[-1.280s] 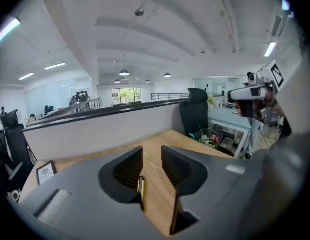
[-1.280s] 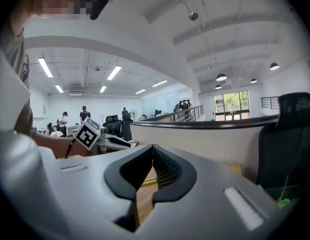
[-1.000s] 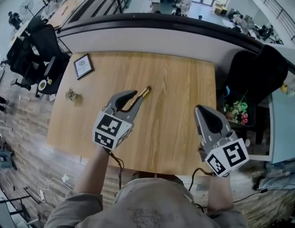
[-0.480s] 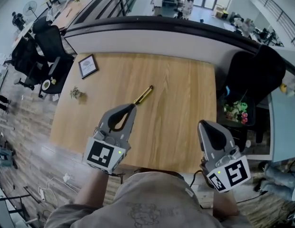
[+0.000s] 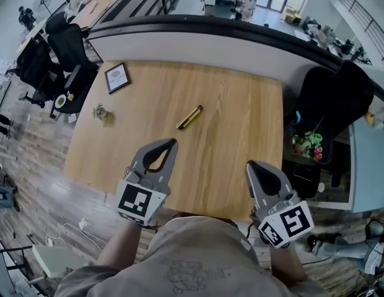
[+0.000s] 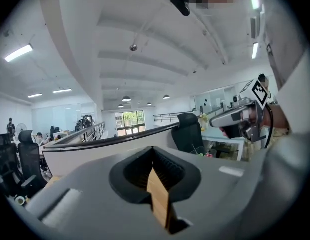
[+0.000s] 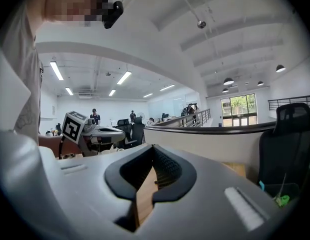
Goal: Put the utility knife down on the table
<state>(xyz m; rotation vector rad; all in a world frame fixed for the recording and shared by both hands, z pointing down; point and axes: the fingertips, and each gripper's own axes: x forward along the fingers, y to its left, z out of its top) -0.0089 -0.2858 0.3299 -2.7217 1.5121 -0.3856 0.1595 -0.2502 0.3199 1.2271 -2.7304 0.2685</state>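
The utility knife (image 5: pixel 189 117), slim and yellow with a dark end, lies slantwise on the wooden table (image 5: pixel 241 116) near its middle, touched by nothing. My left gripper (image 5: pixel 170 143) hovers over the table's near edge, well short of the knife, its jaws shut and empty; the left gripper view shows the tips (image 6: pixel 153 150) closed with only table wood behind them. My right gripper (image 5: pixel 251 165) is over the near right corner, also shut and empty, tips (image 7: pixel 154 148) together. Each gripper shows in the other's view: the right gripper (image 6: pixel 240 117) and the left gripper (image 7: pixel 89 132).
A small framed picture (image 5: pixel 116 78) lies at the table's far left corner, with a little dried sprig (image 5: pixel 102 112) near the left edge. A black office chair (image 5: pixel 337 98) and a side table with flowers (image 5: pixel 306 144) stand right of the table. A curved parapet (image 5: pixel 198 33) runs behind.
The left gripper let go of the knife, shut its jaws and drew back toward the person; the knife stays lying on the table. The right gripper also pulled back a little.
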